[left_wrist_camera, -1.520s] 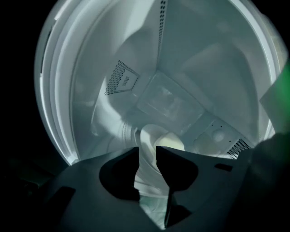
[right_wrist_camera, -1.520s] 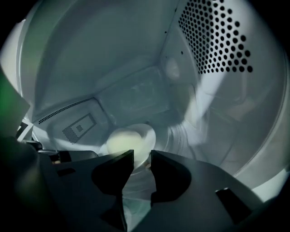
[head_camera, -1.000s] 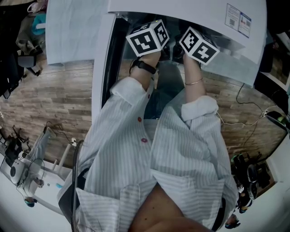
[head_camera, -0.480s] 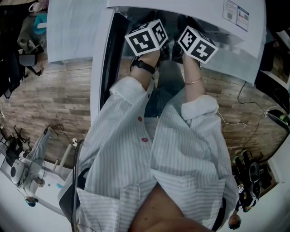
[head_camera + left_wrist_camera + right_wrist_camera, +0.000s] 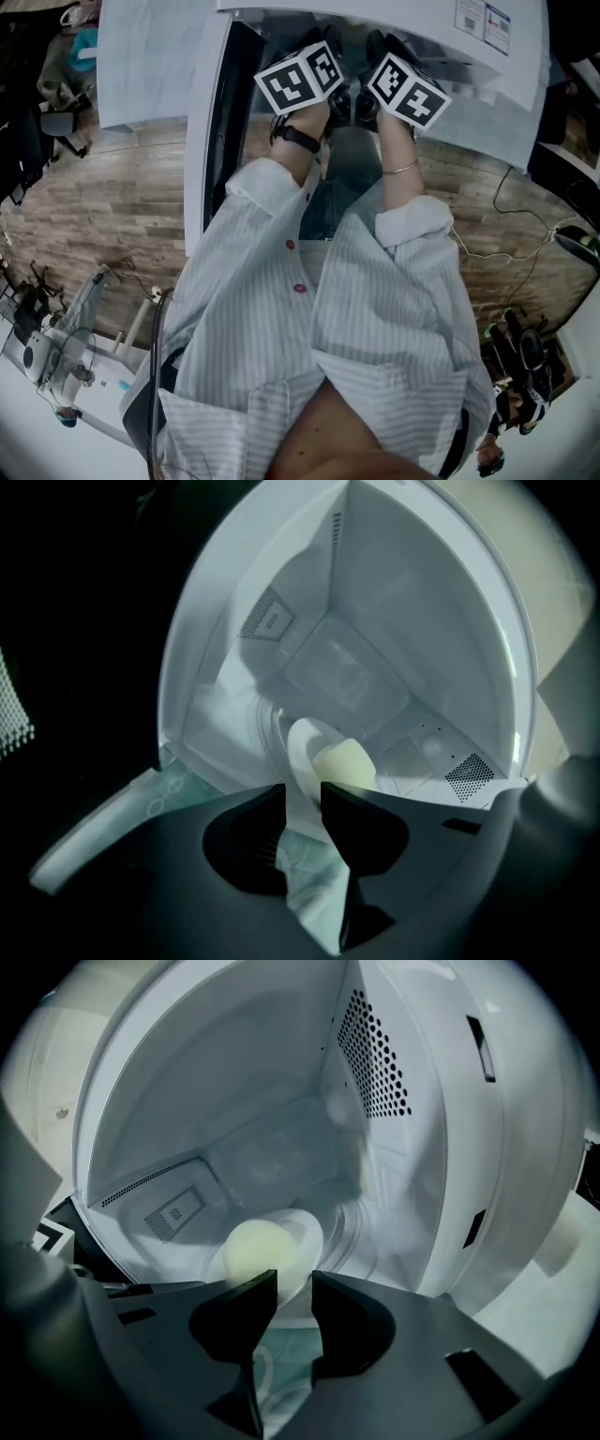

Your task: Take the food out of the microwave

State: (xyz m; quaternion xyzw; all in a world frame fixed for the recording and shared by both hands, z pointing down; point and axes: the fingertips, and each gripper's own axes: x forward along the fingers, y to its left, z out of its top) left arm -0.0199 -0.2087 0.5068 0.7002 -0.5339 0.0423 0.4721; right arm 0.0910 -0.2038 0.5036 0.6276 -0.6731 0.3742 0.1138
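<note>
Food [image 5: 343, 763] on a plate [image 5: 300, 747] lies in the microwave [image 5: 394, 592], just past the left gripper [image 5: 304, 797] and right gripper [image 5: 294, 1283] jaws, both a little apart.

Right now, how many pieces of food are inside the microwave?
1. A pale round bun lies on the white plate on the microwave floor, just past the left gripper and right gripper. Their bodies may hide more.

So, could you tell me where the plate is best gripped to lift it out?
Probably by the plate's near rim, coming in through the microwave's open front, to one side of the bun. The rim looks thin, flat and bare there, so jaws can close over it; the bun fills the middle.
</note>
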